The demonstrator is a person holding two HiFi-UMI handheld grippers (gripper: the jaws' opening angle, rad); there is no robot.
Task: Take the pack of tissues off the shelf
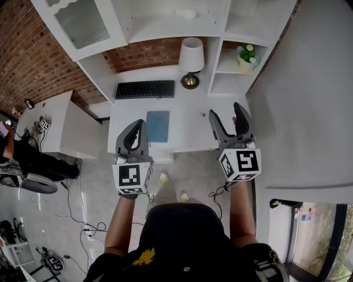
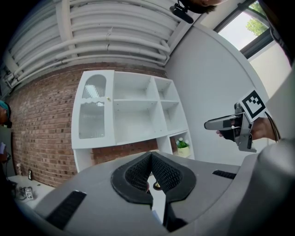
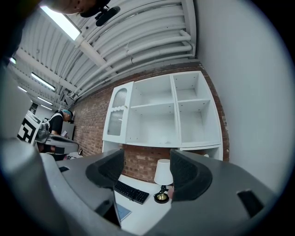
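At the left, the left gripper (image 1: 137, 124) is held low in front of the desk (image 1: 187, 129), short of its near edge. Its own view shows its jaws drawn together at the tips with nothing between them. On the desk, from left to right, lie a keyboard (image 1: 145, 89), a blue pad (image 1: 158, 125) and a lamp (image 1: 191, 58). Above the lamp, on an upper board of the white shelf unit (image 1: 160, 27), rests a small pale object (image 1: 186, 13). I judge it to be the pack of tissues, though it is too small to confirm and neither gripper view shows it plainly. The right gripper (image 1: 225, 110) is level with the left, jaws wide and empty. A potted plant (image 1: 247, 55) stands in a cubby at far right. Assessment: the approach has not begun and both grippers are well apart from the pack. The next move calls for raising one gripper, most readily the already open right one, up past the lamp to that board.
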